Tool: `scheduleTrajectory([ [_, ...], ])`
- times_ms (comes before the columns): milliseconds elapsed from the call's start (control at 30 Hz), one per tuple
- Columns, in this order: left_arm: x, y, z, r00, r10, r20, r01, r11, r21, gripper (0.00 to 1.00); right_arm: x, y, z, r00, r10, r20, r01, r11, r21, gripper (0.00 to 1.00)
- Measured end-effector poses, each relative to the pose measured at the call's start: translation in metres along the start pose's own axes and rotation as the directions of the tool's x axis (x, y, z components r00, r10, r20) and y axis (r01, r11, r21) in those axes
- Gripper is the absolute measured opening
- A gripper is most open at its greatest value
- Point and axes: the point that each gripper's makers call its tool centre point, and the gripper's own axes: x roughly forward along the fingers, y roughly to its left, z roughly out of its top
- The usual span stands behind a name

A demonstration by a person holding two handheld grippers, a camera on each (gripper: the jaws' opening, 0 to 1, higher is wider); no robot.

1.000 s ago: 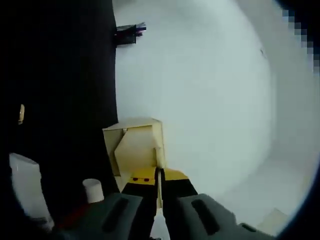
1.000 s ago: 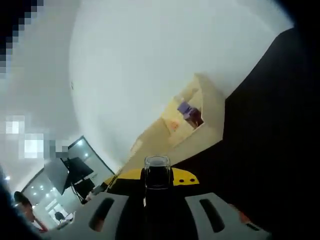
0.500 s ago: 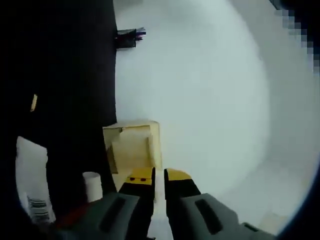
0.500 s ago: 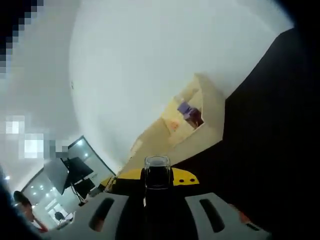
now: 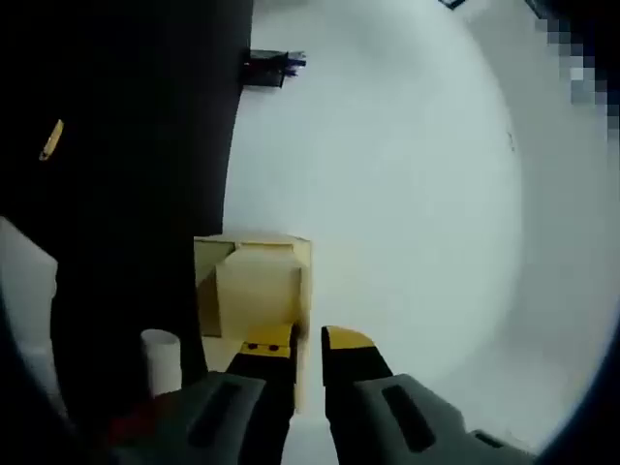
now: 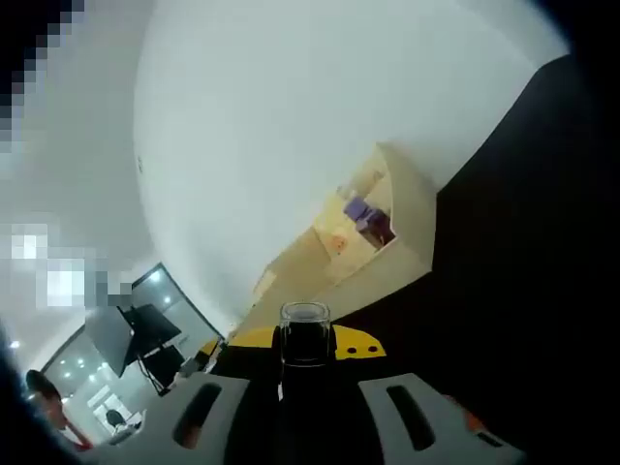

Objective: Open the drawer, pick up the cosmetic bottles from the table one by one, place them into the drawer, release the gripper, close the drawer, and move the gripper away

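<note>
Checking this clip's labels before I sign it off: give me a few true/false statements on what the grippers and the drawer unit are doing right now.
1. The right gripper is shut on a dark bottle with a clear cap. True.
2. The left gripper holds a white bottle. False: nothing sits between its yellow-tipped jaws, which stand slightly apart.
3. In the left gripper view, a small white cylinder stands to the left of the jaws on the black table. True.
4. The wooden drawer unit is painted black. False: it is pale, light-coloured wood.
5. In the right gripper view, purple items show inside the wooden box. True.
</note>
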Motion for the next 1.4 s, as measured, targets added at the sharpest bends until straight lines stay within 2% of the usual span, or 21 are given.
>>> scheduleTrajectory([
  [33,0.001,0.002,0.001,1.0,0.01,-0.006,-0.011,1.0,-0.015,0.09,0.0,0.0,0.0,1.0,0.0,0.0,0.0,1.0,0.0,0.16],
  [267,-0.002,-0.003,0.002,1.0,-0.001,-0.007,0.001,1.0,0.001,0.08,0.0,0.001,-0.001,1.0,0.002,-0.001,-0.002,1.0,-0.002,0.16],
  [400,-0.008,-0.008,-0.003,1.0,-0.008,-0.027,0.008,1.0,0.02,0.07,0.0,0.001,-0.001,1.0,0.004,-0.001,-0.004,1.0,0.001,0.16],
  [733,-0.025,-0.001,0.004,0.999,0.003,-0.033,-0.003,1.0,0.01,0.07,-0.002,0.002,-0.002,1.0,0.005,-0.003,-0.005,1.0,0.001,0.16],
  [1000,-0.036,-0.005,-0.006,0.997,-0.009,-0.076,0.012,0.999,0.031,0.07,-0.003,0.003,-0.003,1.0,0.002,0.0,-0.002,1.0,-0.001,0.16],
  [1133,-0.038,-0.004,-0.002,0.998,-0.003,-0.07,0.005,0.999,0.041,0.07,-0.003,0.002,-0.003,1.0,0.002,0.0,-0.002,1.0,-0.001,0.16],
  [1267,-0.046,-0.002,-0.007,0.997,0.006,-0.083,-0.002,0.999,0.048,0.07,-0.003,0.002,-0.003,1.0,0.0,0.001,0.0,1.0,-0.004,0.16],
  [1400,-0.051,-0.002,-0.005,0.996,0.01,-0.09,-0.005,0.998,0.056,0.07,-0.003,0.002,-0.003,1.0,0.0,0.002,0.0,1.0,-0.005,0.16],
])
